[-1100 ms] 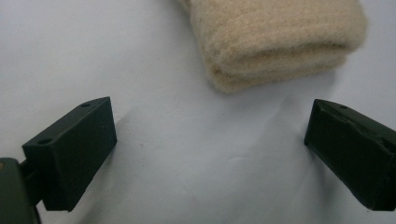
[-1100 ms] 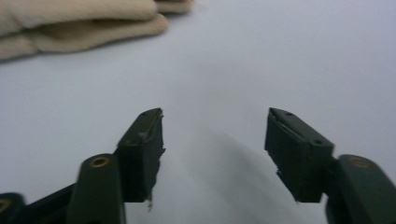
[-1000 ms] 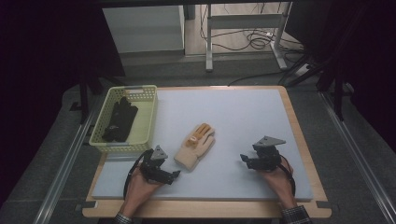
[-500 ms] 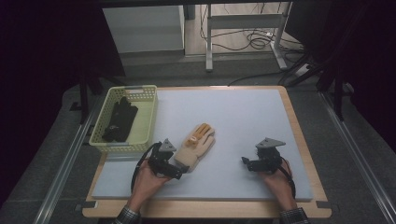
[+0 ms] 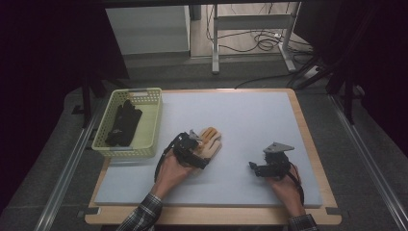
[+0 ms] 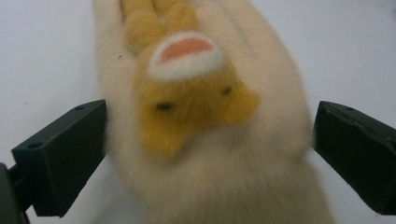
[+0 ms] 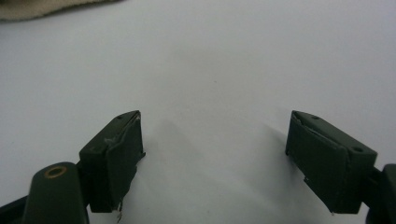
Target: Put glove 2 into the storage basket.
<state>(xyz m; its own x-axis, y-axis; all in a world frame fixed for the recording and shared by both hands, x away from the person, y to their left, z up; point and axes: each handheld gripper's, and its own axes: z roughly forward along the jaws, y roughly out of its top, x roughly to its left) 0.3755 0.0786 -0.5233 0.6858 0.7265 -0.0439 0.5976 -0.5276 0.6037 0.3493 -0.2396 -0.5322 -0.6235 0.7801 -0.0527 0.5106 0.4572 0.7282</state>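
A cream furry glove (image 5: 211,142) with an orange animal face (image 6: 187,93) lies on the white mat (image 5: 250,120). My left gripper (image 5: 198,144) is at its near end. In the left gripper view the left gripper (image 6: 208,154) is open, one jaw on each side of the glove's cuff and neither pressing it. My right gripper (image 5: 253,167) rests on the mat to the right of the glove, apart from it. Its jaws (image 7: 212,158) have just been opening and stand wide with bare mat between them. An edge of the glove (image 7: 42,9) lies far ahead.
A pale green basket (image 5: 155,120) stands at the mat's left edge with dark gloves (image 5: 122,126) inside. The wooden table rim (image 5: 308,144) frames the mat. Beyond the table are a cabinet, desk legs and cables on the floor.
My left hand has moved up and to the right, from beside the glove to its cuff, which now lies between the jaws. The right hand has stayed put.
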